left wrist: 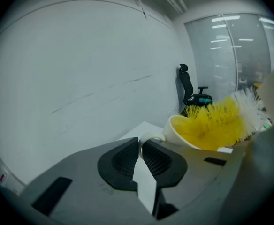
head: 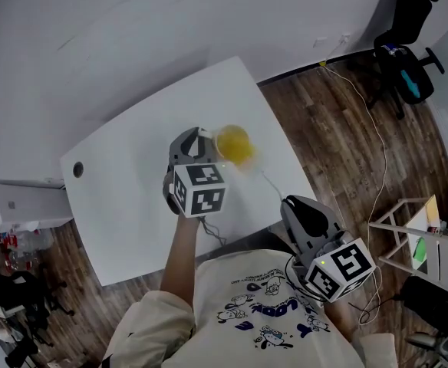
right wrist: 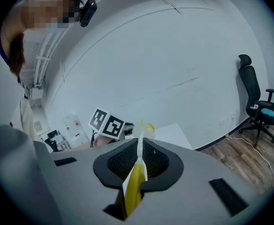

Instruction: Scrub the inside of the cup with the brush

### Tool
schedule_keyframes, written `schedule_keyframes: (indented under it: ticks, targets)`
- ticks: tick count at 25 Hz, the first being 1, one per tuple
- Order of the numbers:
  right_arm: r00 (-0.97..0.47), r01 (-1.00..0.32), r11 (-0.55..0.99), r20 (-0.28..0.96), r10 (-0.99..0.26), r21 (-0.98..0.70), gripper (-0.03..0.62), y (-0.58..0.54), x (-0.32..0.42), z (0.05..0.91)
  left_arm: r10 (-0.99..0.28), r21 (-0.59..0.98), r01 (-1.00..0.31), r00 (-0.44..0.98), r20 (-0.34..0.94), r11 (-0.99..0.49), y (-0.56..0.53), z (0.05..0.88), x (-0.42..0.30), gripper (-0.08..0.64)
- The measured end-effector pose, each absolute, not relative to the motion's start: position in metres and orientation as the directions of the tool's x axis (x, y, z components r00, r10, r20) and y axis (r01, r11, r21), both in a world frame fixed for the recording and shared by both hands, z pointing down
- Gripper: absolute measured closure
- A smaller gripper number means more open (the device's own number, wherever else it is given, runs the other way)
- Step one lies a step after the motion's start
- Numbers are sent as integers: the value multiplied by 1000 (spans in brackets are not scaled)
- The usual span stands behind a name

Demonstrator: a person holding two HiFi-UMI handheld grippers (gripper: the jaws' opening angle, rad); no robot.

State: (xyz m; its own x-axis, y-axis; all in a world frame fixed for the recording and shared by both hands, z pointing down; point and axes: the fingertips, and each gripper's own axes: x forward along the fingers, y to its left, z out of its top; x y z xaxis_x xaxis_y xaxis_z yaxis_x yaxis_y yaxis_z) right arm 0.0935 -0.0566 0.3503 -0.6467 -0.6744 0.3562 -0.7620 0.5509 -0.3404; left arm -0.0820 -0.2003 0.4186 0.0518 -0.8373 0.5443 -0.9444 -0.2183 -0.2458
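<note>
left tongs point(head: 206, 149) clenched on the handle of the white cup point(head: 234, 145), which is yellow inside and held over the white worktop point(head: 124, 198). the yellow brush point(left wrist: 216, 123) has its head in the cup mouth, white-tipped bristles poking out. its thin handle runs down-right into the right tongs point(head: 291, 205), clamped tight on it.

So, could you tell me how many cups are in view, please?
1: a white cup, held by its handle in the jaws of the left gripper, with the yellow brush head inside it.
</note>
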Motion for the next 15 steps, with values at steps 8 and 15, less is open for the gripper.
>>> schedule_keyframes:
  ticks: [8,15]
  targets:
    - [-639,-769,542,377,-670,-341,548,-57,94,354,-834,-270,-933,55,548,-239,-196,419,-81,526]
    - [-649,-761,551,417,-636,-344,548,-56,93,362,-835,-318,-904,70,546,-284,-191,418,-76,526]
